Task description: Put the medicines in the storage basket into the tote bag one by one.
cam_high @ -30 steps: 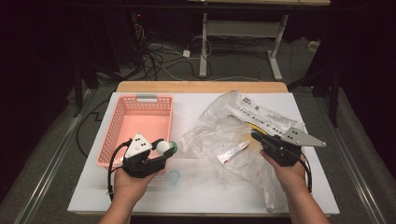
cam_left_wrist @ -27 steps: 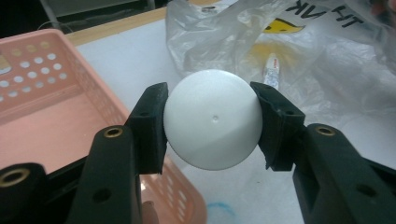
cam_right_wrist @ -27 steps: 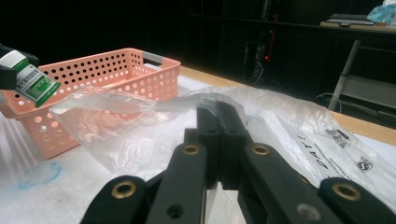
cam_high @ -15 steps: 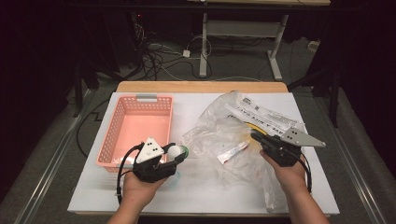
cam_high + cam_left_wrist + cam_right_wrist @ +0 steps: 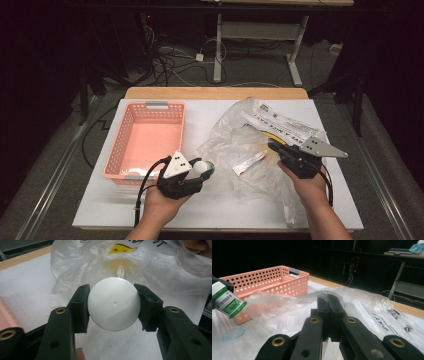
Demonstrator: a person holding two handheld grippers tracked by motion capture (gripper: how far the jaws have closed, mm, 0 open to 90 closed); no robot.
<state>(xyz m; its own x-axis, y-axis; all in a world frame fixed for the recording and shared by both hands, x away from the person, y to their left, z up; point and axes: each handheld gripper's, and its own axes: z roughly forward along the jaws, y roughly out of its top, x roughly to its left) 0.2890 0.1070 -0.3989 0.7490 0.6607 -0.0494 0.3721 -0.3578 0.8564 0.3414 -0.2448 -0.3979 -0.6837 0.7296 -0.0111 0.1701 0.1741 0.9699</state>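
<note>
1. A dark room with cables on the floor surrounds a white-topped desk (image 5: 220, 210).
2. A small white medicine bottle (image 5: 113, 303) with a green label is pinched across its round base by the jaws of the left gripper (image 5: 192, 172), held just above the desk near its front edge, beside the pink basket's (image 5: 120, 150) front right corner.
3. A clear plastic bag (image 5: 235, 142) lies just right of it, with a small tube (image 5: 248, 162) inside.
4. The right gripper (image 5: 282, 150) has its jaws pressed together, pinching the bag's film toward the desk's right edge.
</note>
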